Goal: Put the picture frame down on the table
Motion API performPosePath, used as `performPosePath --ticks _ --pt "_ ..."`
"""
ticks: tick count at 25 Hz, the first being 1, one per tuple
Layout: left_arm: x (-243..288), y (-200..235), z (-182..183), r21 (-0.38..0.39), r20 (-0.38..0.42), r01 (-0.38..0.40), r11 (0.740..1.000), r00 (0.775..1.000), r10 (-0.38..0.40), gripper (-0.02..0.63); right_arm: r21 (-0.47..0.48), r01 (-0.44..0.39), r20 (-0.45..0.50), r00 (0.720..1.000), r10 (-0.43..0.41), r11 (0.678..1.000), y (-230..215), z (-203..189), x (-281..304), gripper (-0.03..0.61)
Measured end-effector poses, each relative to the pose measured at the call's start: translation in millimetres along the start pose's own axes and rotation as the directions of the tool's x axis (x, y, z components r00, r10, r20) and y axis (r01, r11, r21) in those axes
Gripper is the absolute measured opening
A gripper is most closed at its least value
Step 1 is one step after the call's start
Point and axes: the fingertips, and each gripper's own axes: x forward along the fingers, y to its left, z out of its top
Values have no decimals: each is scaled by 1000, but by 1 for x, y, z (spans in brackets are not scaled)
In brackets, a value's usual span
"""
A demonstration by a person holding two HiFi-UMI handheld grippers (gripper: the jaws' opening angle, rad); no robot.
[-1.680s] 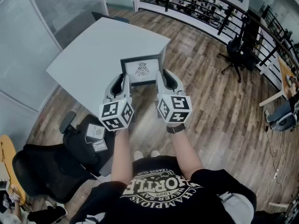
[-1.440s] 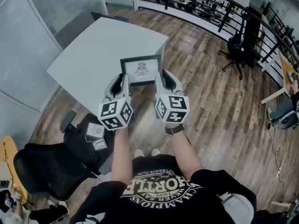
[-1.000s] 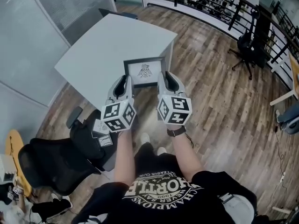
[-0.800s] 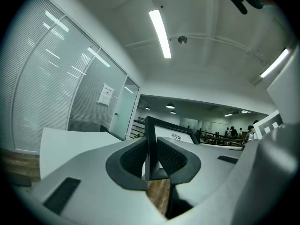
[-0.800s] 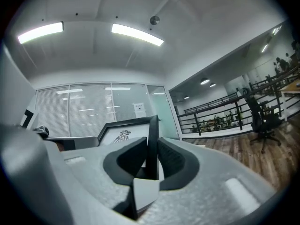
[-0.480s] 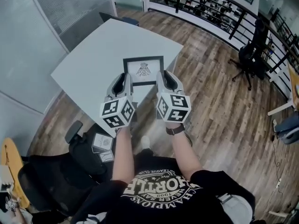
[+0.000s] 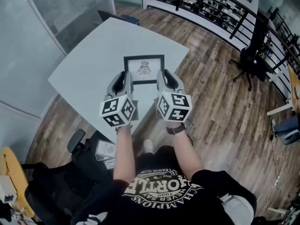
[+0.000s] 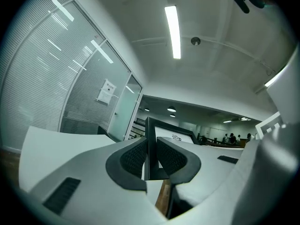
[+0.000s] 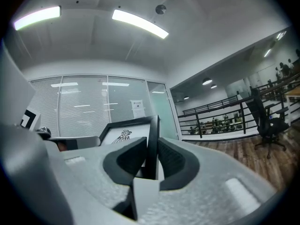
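Holding the picture frame point(image 7: 144, 69) between them, both grippers were clamped on its side edges. The left gripper point(image 7: 120, 80) had its jaws closed on the frame's left edge. In the left gripper view the thin black edge of the frame point(image 8: 150, 134) stood upright between the two dark pads of that gripper point(image 8: 151, 157). The right gripper point(image 7: 167, 78) had its jaws closed on the frame's right edge. In the right gripper view the black rim ran up between the pads of this gripper point(image 9: 151, 159), and the frame's white face with a small dark emblem point(image 9: 124, 135) showed to the left.

Seen from the head view, the frame lay over the near part of the pale grey table point(image 7: 101, 46), close to the table's near edge, with its face turned up toward the person. Whether it touched the tabletop could not be told. Each gripper carried a cube with square markers, the left one point(image 7: 117, 111) and the right one point(image 7: 174, 107), just in front of the person's forearms. A dark office chair point(image 7: 65, 186) stood at lower left on the wooden floor point(image 7: 220, 93).
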Motion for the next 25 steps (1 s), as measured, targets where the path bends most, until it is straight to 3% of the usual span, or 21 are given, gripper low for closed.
performPosePath --ticks 12,25 --pt "48 15 -19 -28 -50 17 999 999 -19 71 -16 34 -56 998 -35 999 -23 -17 38 75" --pt "125 33 -59 -34 -139 -60 998 989 55 71 50 -13 -154 988 20 999 -76 -50 119 75"
